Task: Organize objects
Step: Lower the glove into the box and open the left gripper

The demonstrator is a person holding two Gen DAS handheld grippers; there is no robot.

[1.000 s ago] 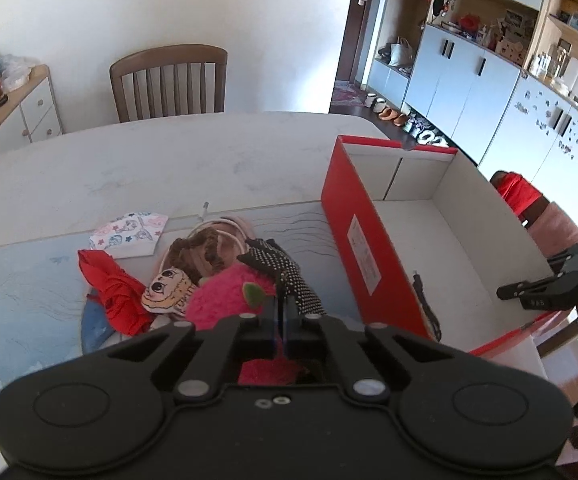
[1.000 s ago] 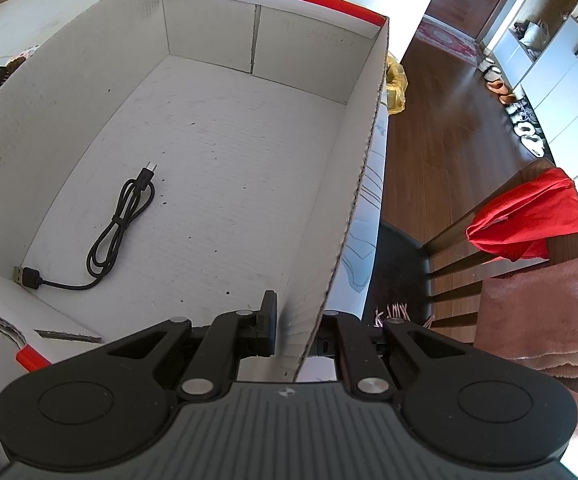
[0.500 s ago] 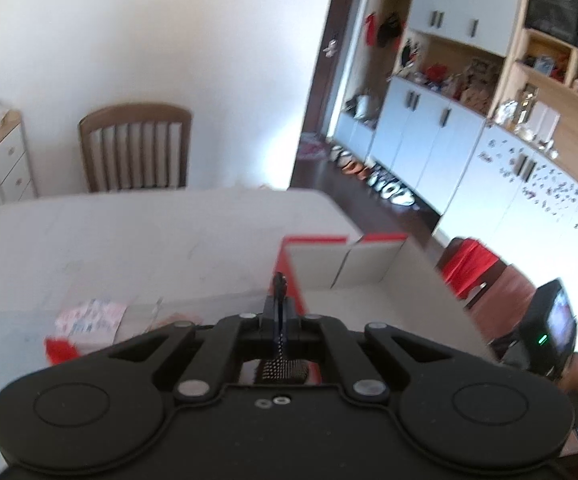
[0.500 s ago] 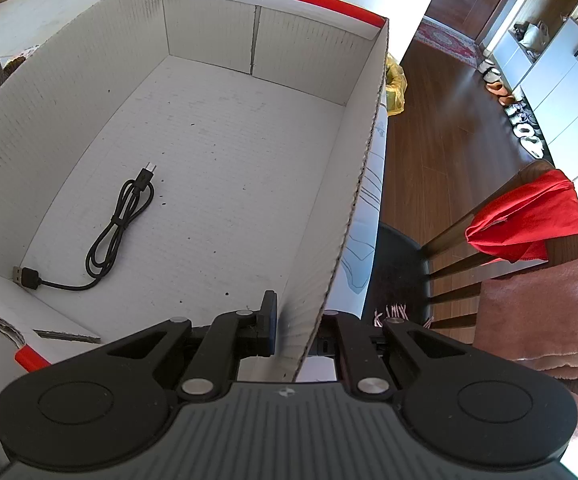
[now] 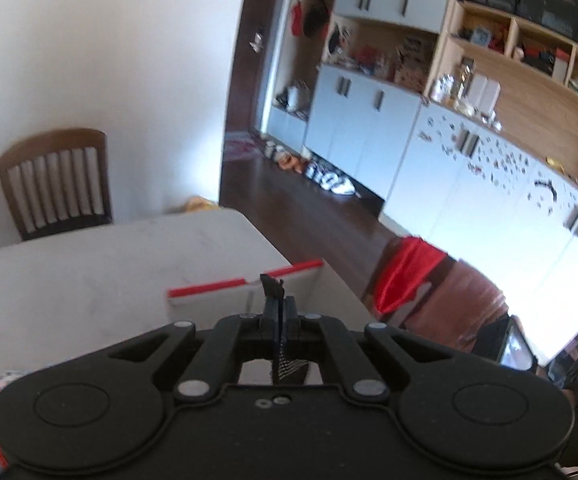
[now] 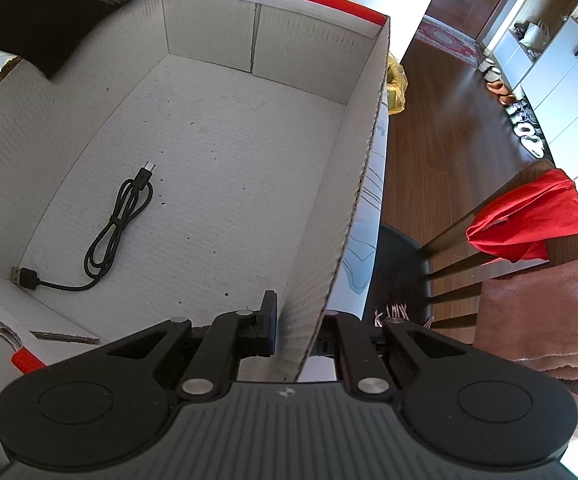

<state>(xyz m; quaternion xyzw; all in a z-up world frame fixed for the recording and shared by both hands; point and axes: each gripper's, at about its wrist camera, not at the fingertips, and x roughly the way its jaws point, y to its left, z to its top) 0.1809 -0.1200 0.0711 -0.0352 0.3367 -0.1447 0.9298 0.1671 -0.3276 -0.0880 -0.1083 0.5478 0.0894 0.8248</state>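
A second ago the left tongs (image 5: 279, 312) were down over the heap of toys and clothes; now they have come up and swung toward the box (image 5: 245, 286), whose red-edged far rim shows just beyond the tips at lower centre of the left view. The jaws are pressed nearly together on a thin black cloth (image 5: 273, 292) with pale dots, a scrap of it poking up past the tips and more hanging under the linkage. So the pick looks done and the carry is under way; what remains, I'd judge, is to bring the cloth over the open box and let go.

The right tongs (image 6: 295, 320) have not shifted: they are closed narrowly over the box wall (image 6: 341, 236) near the bottom centre of the right view, one finger inside and the other outside, which I take to be steadying the box on the surface (image 5: 89, 280).

The right view gives what the left cannot: the box floor, bare but for a coiled black cable (image 6: 117, 224) at left of centre, and the black cloth (image 6: 45, 12) as a dark blur in the upper left of the frame, above the left wall. The left view alone shows the grip on the cloth. A chair (image 6: 509, 248) draped with red fabric stands beside the box.
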